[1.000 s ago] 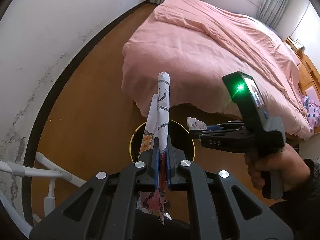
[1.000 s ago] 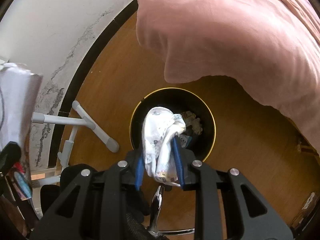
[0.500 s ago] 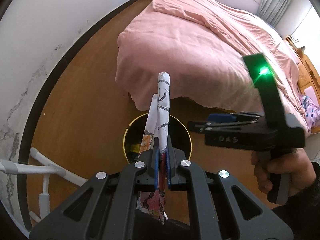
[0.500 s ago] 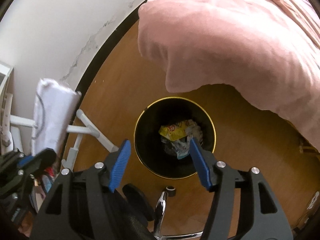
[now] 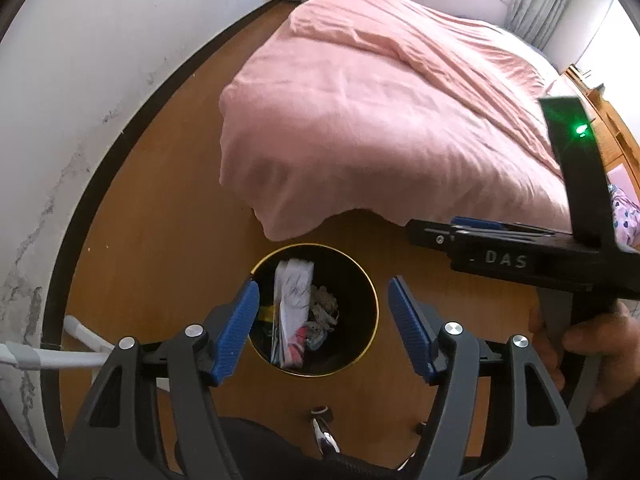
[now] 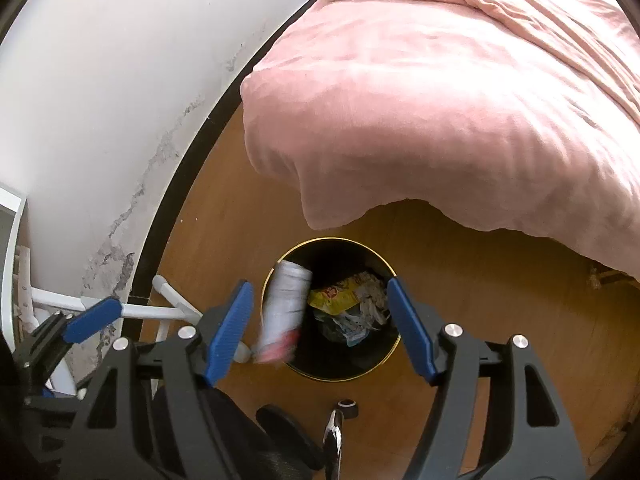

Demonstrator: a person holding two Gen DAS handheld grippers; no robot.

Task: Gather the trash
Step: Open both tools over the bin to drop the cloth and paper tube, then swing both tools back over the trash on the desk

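Note:
A black trash bin with a gold rim (image 5: 362,362) (image 6: 390,354) stands on the wooden floor by the bed. A white printed wrapper (image 5: 290,312) (image 6: 282,312) is blurred and falling at the bin's left side. Yellow and crumpled trash (image 6: 348,304) lies inside the bin. My left gripper (image 5: 322,328) is open and empty above the bin. My right gripper (image 6: 320,328) is open and empty above the bin; it shows side-on in the left wrist view (image 5: 432,234), held in a hand.
A bed with a pink cover (image 5: 380,112) (image 6: 460,100) overhangs just beyond the bin. A white wall with a dark skirting (image 5: 80,216) runs on the left. White rack legs (image 6: 160,308) stand left of the bin. A chair caster (image 6: 346,406) sits below it.
My left gripper opened and let go of the printed wrapper, which drops into the bin. My right gripper let go of its white wrapper earlier and stays open, drawn back a little.

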